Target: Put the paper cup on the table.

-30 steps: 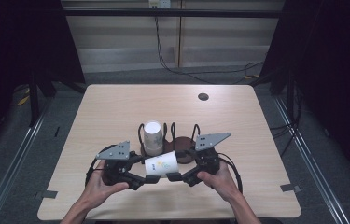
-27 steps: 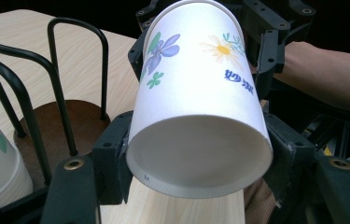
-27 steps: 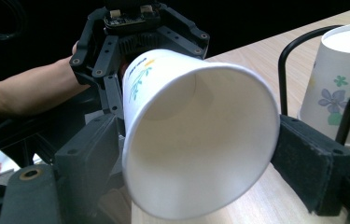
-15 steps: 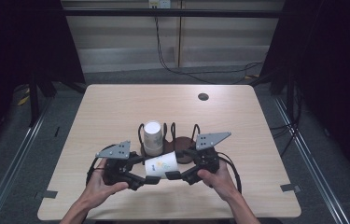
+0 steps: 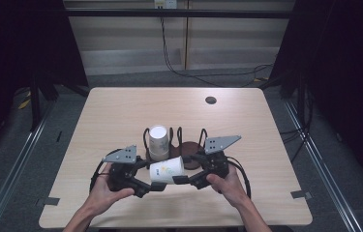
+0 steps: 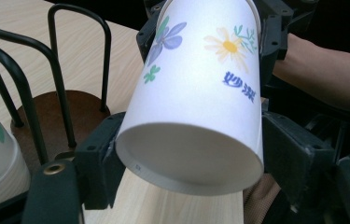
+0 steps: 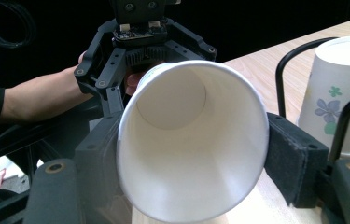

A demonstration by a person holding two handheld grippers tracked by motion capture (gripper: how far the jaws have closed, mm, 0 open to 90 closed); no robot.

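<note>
In the high view, a paper cup (image 5: 166, 169) lies on its side in the lower centre of the frame, suspended above the table (image 5: 121, 116) between the two grippers. The left gripper (image 5: 146, 185) grips it from the lower left; the right gripper (image 5: 181, 180) grips it from the lower right. Both sets of jaws are closed against the cup wall.

In the left gripper view, the cup's closed base end points toward the camera, with a black pad pressed against each side of the wall near the base. In the right gripper view, the open mouth of the cup (image 7: 193, 140) faces the camera and fills the centre of the frame; the pads clamp the wall just behind the rim, and the rim appears round, not crushed.

Just above the held cup in the high view stands a black wire rack (image 5: 176, 142) on a dark round base. A second cup (image 5: 158, 141) stands inside the rack's left section, mouth down, just beside the held cup without visible contact. The rack's right sections are vacant.

Open room: the upper half of the table is bare except for a small dark round mark (image 5: 211, 100) at upper right. Wide bare margins lie left and right of the hands. The near table edge runs close beneath the forearms.
</note>
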